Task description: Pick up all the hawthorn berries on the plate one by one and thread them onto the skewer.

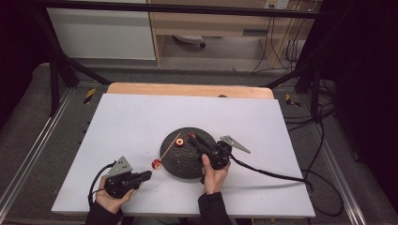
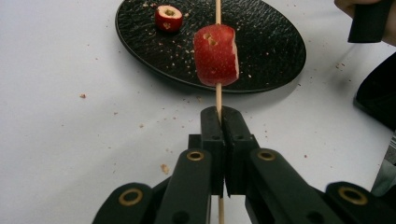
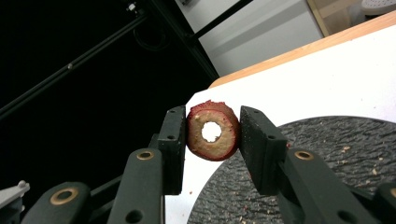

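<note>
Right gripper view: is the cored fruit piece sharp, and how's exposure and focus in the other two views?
Right gripper view: the cored fruit piece is sharp, backdrop at left near black. Left gripper view: the skewered red piece is crisp under even light, soft shadow beside the black plate. High view: soft, low detail; the white table is bright, surroundings dark.

High camera looking forward and down over the whole white table point(image 1: 141, 117), left gripper camera peering close along its jaws, sharing the round black textured plate point(image 2: 271, 42), right gripper camera tilting up near that plate's edge point(image 3: 336, 140)
</note>
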Tool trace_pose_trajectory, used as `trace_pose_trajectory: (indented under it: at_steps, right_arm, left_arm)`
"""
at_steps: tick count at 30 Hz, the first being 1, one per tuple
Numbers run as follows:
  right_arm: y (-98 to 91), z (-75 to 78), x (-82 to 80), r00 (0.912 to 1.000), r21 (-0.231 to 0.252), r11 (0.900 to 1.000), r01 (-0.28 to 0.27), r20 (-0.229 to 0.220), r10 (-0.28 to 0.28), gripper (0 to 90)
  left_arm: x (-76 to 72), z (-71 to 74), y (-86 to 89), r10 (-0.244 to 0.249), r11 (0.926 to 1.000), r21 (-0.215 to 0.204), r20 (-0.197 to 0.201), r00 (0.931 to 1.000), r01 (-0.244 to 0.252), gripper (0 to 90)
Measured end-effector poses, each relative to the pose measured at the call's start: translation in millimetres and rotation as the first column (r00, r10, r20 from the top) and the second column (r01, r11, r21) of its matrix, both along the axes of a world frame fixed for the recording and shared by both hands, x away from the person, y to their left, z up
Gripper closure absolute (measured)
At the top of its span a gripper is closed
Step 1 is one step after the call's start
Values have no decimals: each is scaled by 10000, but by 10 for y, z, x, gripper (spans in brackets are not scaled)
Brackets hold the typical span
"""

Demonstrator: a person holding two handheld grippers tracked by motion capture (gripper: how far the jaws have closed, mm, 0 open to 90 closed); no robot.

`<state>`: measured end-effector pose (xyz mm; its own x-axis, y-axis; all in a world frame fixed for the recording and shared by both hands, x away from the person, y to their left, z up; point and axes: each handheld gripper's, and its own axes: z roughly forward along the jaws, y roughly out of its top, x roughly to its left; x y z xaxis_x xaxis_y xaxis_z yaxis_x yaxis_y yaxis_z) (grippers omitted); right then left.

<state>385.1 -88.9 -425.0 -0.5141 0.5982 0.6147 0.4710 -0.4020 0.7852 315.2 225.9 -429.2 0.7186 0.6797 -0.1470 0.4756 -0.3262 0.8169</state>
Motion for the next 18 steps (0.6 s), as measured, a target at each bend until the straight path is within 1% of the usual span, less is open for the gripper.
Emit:
trace_pose_trajectory:
  at_steps: [5, 6, 8, 11, 13, 18]
  right_arm:
    - [-4, 13, 41, 9996, 149, 9996, 235, 125, -236, 630]
    - [-4, 21, 47, 9997, 251, 9994, 234, 83, -236, 630]
    - [-11, 28, 60, 9993, 253, 9991, 329, 156, -333, 630]
    - [-16, 45, 79, 9994, 384, 9987, 339, 99, -343, 630]
    - [-19, 44, 96, 9992, 424, 9985, 360, 186, -368, 630]
    - [-13, 47, 115, 9991, 677, 9969, 398, 93, -405, 630]
  left_arm:
    - [-1, -11, -27, -54, 10000, 14, -54, 10000, 54, 884]
    - [-2, -11, -31, -55, 10000, -6, -60, 10000, 55, 884]
    - [-5, -10, -38, -53, 10000, -29, -45, 10000, 53, 884]
    - [-9, -10, -54, -32, 10000, -83, -48, 10000, 32, 884]
    - [-9, -13, -66, -41, 10000, -68, -66, 10000, 40, 884]
    - [-16, -19, -107, -23, 9999, -123, -141, 9999, 21, 884]
